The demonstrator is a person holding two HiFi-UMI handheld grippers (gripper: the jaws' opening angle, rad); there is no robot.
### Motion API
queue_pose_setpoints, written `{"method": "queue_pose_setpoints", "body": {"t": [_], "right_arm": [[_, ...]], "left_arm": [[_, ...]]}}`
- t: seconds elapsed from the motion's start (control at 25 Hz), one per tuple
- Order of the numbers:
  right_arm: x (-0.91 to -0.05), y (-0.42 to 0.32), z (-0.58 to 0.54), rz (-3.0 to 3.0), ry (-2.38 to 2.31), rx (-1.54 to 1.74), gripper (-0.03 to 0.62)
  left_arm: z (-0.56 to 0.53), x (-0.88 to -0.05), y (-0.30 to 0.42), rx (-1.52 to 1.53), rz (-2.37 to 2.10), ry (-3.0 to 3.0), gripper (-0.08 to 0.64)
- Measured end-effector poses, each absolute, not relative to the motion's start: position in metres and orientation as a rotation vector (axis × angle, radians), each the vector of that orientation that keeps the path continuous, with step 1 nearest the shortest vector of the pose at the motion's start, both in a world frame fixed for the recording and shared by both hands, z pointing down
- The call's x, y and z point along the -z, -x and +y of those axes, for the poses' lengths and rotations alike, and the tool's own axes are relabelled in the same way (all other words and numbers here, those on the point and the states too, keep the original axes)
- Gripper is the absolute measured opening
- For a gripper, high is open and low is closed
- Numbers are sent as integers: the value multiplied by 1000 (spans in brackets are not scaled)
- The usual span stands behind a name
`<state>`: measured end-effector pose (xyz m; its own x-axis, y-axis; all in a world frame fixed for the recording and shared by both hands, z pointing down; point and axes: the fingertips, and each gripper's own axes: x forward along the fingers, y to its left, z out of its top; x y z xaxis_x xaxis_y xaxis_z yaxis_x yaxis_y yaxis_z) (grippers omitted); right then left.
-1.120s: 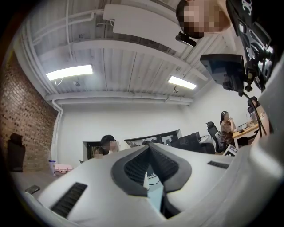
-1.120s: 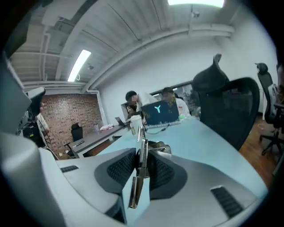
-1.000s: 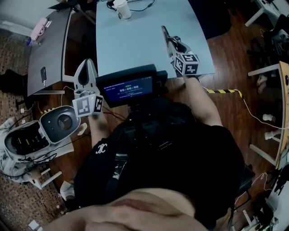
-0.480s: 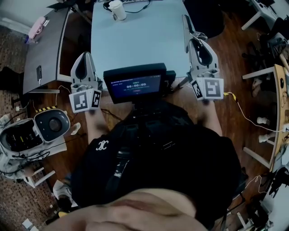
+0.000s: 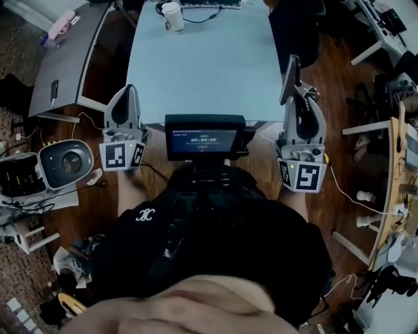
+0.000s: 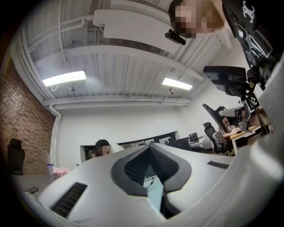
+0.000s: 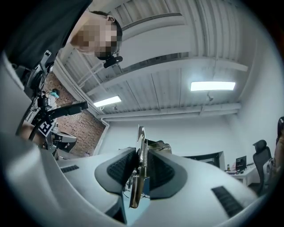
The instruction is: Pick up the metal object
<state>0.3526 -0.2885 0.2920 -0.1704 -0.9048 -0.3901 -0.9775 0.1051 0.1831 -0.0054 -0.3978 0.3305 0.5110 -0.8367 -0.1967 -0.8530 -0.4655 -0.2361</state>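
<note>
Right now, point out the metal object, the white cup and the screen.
metal object [image 7: 141,164], right gripper view, on its coiled spring.
white cup [image 5: 173,16], head view, on its side wall.
screen [image 5: 204,139], head view, on its lit face.

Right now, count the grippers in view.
2. The left gripper, shut and empty, by the table at its near left corner; right gripper, beside its right edge, clamps the metal object.

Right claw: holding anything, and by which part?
Yes. The right claw is clamped on the metal object at its sprung middle, and the object's top end pokes out beyond.
</note>
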Motion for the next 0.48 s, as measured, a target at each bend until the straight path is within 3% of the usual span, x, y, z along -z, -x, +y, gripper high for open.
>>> {"method": "queue_pose_setpoints", "body": {"t": [0.48], "right_arm": [[-290, -346, -166, 2078, 1976, -582, 63]], "left_arm": [[-300, -312, 20, -164, 1336, 2464, 9]]}}
